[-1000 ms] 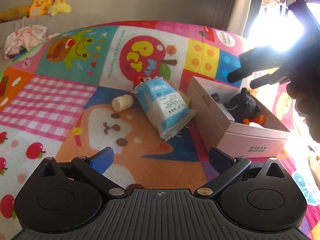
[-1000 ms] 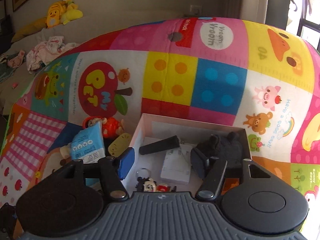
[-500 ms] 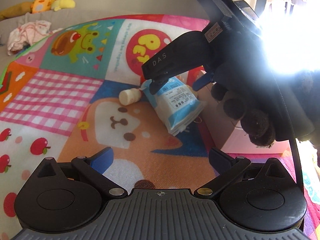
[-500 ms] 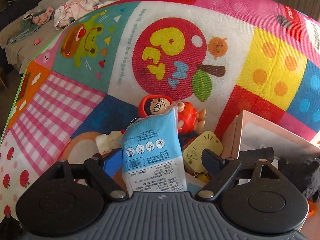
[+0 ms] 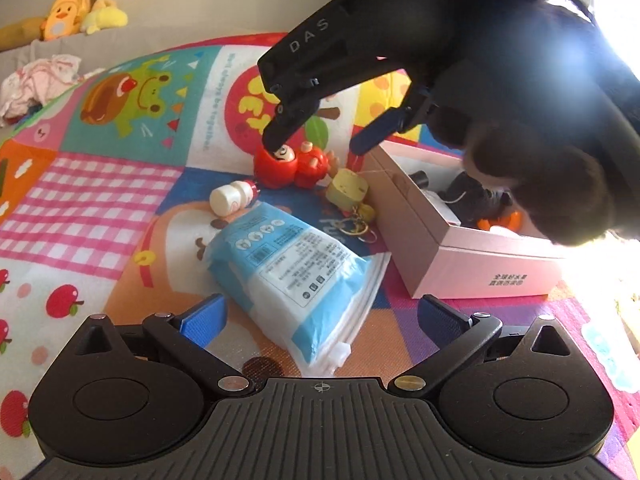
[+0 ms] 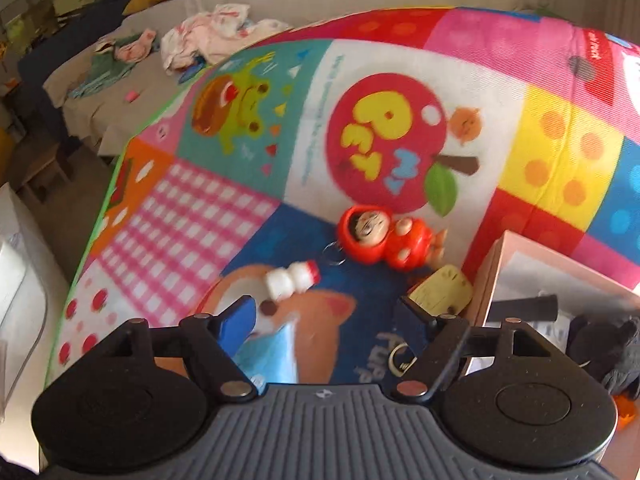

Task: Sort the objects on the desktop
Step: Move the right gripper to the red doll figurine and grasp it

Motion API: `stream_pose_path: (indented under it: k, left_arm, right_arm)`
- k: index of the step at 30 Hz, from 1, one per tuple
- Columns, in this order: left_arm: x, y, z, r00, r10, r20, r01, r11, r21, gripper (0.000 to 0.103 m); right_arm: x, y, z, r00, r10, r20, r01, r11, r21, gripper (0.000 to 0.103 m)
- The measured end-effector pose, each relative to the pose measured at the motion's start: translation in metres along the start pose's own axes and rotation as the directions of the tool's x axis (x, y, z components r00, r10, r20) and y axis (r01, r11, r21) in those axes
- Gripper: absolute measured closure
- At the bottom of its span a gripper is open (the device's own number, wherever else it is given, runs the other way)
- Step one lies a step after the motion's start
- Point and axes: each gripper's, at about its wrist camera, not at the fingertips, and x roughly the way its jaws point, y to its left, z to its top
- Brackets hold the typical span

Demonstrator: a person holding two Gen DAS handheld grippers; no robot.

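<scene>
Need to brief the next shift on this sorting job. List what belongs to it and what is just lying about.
Job:
- pink box
- red doll keychain
- small white bottle
- yellow tag keychain
- blue tissue pack
- right gripper, fingers open above the doll

Lying about:
- plush toys
- crumpled clothes
- play mat

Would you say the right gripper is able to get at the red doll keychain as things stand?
Probably yes: the right gripper hangs open just above the red doll keychain, which lies uncovered on the play mat, with nothing between.
</scene>
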Motion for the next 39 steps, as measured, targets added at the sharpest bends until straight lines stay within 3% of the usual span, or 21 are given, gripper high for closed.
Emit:
stream_pose_path:
  k: [6, 13, 15, 21, 26, 30, 35, 39]
  left_arm:
    - [0.0, 0.008, 0.001, 1.0, 0.013, 0.003, -0.013, 0.999, -0.041, 0.0]
    - [0.002, 0.018, 0.002, 1.0, 0.014, -0.013, -0.015, 0.996, -0.083, 0.0]
    - [0.001, 0.017, 0.001, 1.0, 0.009, -0.013, -0.01, 0.997, -0.08, 0.0]
    - [0.002, 0.014, 0.0, 1.0, 0.003, -0.012, -0.004, 0.998, -0.058, 0.0]
    - [0.003, 0.015, -0.001, 1.0, 0.004, -0.015, -0.005, 0.998, -0.059, 0.0]
    - [0.004, 0.014, -0.001, 1.0, 0.009, -0.015, -0.01, 0.999, -0.053, 0.0]
    - [0.005, 0.011, -0.003, 1.0, 0.023, -0.017, -0.024, 0.999, -0.038, 0.0]
    - [0.006, 0.007, -0.004, 0.999, 0.038, -0.01, -0.039, 0.999, -0.021, 0.0]
  right_arm:
    - [0.065, -0.011, 0.029, 0.991, -0.131, -0.013, 0.132, 0.988, 0.075, 0.004]
    - [0.099, -0.017, 0.039, 0.986, -0.145, -0.078, 0.154, 0.979, 0.135, 0.002]
    - [0.096, -0.015, 0.038, 0.985, -0.157, -0.071, 0.164, 0.98, 0.112, 0.009]
    - [0.057, -0.015, 0.026, 0.994, -0.104, -0.024, 0.106, 0.987, 0.117, 0.01]
    - [-0.03, -0.009, 0.001, 0.996, 0.014, 0.093, -0.02, 0.998, 0.066, 0.01]
    - [-0.096, -0.009, -0.042, 0.985, 0.054, 0.165, -0.052, 0.999, -0.013, 0.01]
    - [-0.141, -0.016, -0.115, 0.985, -0.001, 0.171, 0.014, 0.997, -0.075, 0.009]
    - [-0.137, -0.027, -0.169, 0.987, -0.101, 0.124, 0.11, 0.992, -0.069, 0.009]
